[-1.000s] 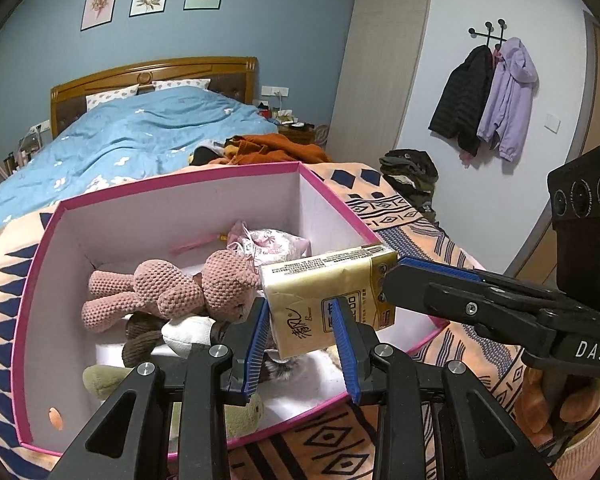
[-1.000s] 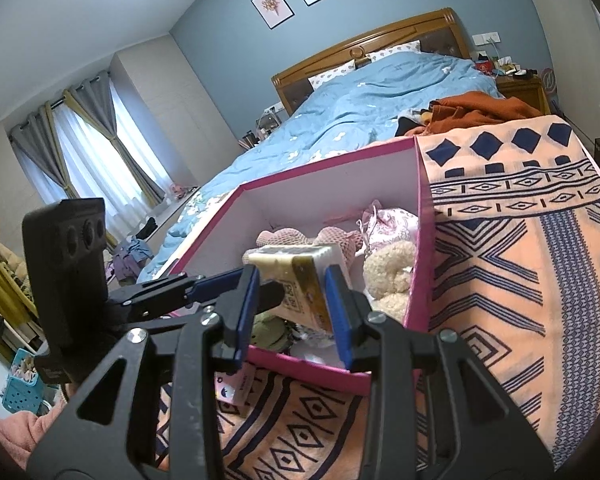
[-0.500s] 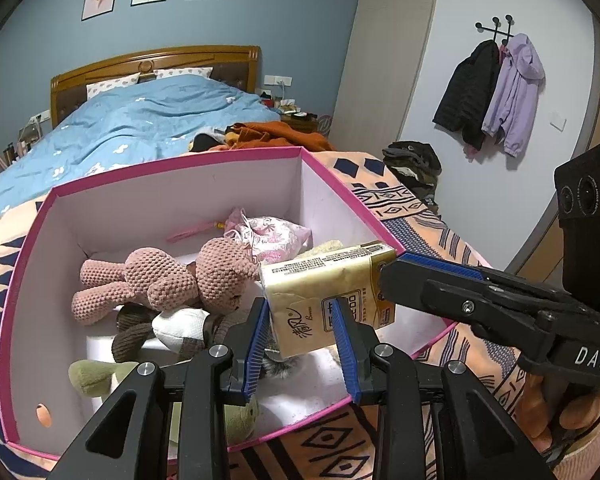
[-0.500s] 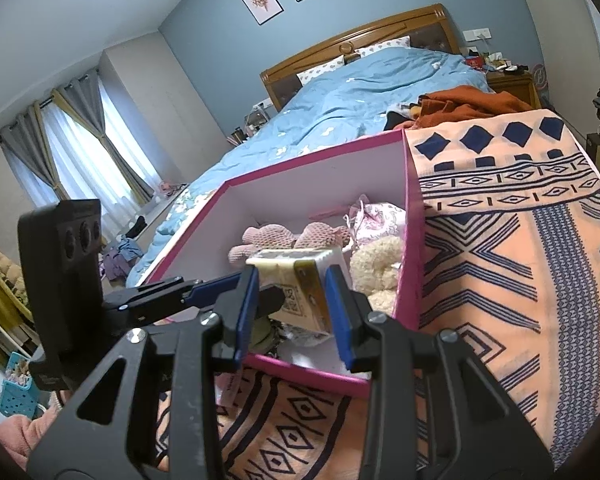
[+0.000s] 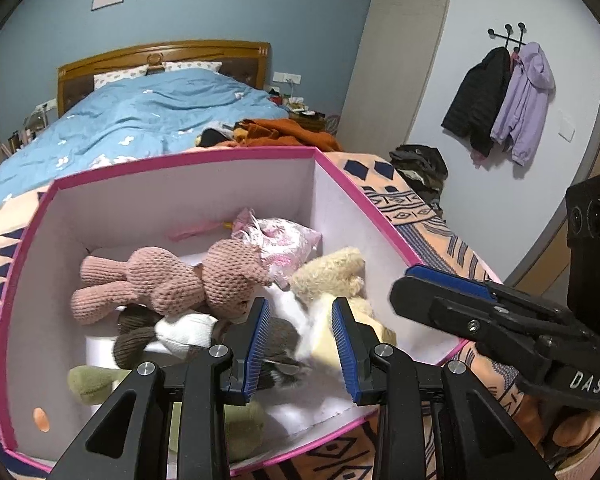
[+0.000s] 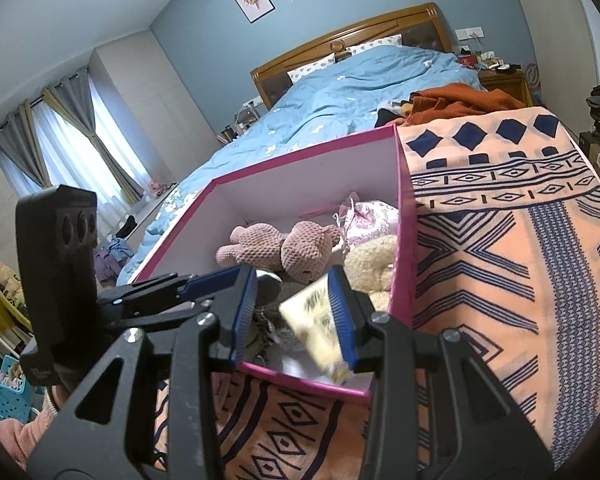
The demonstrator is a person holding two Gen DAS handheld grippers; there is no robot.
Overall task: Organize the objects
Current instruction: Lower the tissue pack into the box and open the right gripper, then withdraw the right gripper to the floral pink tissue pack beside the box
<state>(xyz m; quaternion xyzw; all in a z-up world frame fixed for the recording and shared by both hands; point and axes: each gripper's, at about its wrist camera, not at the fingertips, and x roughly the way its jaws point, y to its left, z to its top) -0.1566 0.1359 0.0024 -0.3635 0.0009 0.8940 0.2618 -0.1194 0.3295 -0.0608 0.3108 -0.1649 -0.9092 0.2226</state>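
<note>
right wrist: my right gripper [image 6: 294,316], jaws apart, tissue pack [image 6: 316,326] blurred between them, against the right pad, over pink box [image 6: 404,216]. left gripper [image 5: 300,344], jaws apart, empty, above plush toys [image 5: 172,284].

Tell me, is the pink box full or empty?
Partly full. The pink box holds a pink knitted plush, a cream plush and a flowery pouch, with bare white wall showing above them.
</note>
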